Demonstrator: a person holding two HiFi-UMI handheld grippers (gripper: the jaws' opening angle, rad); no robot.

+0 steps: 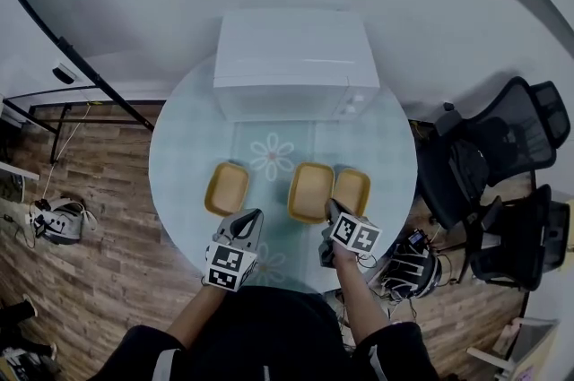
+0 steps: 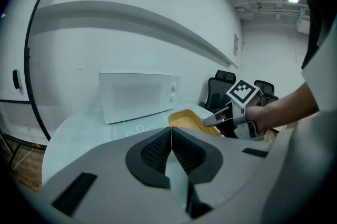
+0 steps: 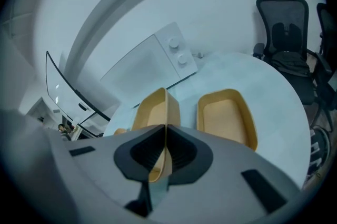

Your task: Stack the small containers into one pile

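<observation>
The round glass surface (image 1: 188,146) carries a white microwave (image 1: 296,61) at its far side. All three yellow containers lie in a row on the person's side of the microwave.

The left container (image 1: 227,188) sits in front of the microwave's left corner, well apart from the others. The middle container (image 1: 310,191) lies in front of the microwave's right half. The right container (image 1: 351,191) is just beside it, below the microwave's right corner.

The right hand-held gripper (image 1: 330,207) has its jaws clamped on the near wall of the middle container (image 3: 155,112), the thin rim running between the pads. That container seems tipped up against its neighbour (image 3: 226,117), though I cannot tell if it is clear of the glass. The left hand-held gripper (image 1: 251,214) hovers nearer the person than the left container. Its jaws are pressed together on nothing (image 2: 171,130).

These look like shallow moulded trays, likely light and fairly stiff, with smooth walls that may slip in a pinch. The rim at a short end is probably the best hold, as the flared sides should let one nest inside another. On the glass an ungripped tray may slide when nudged.
</observation>
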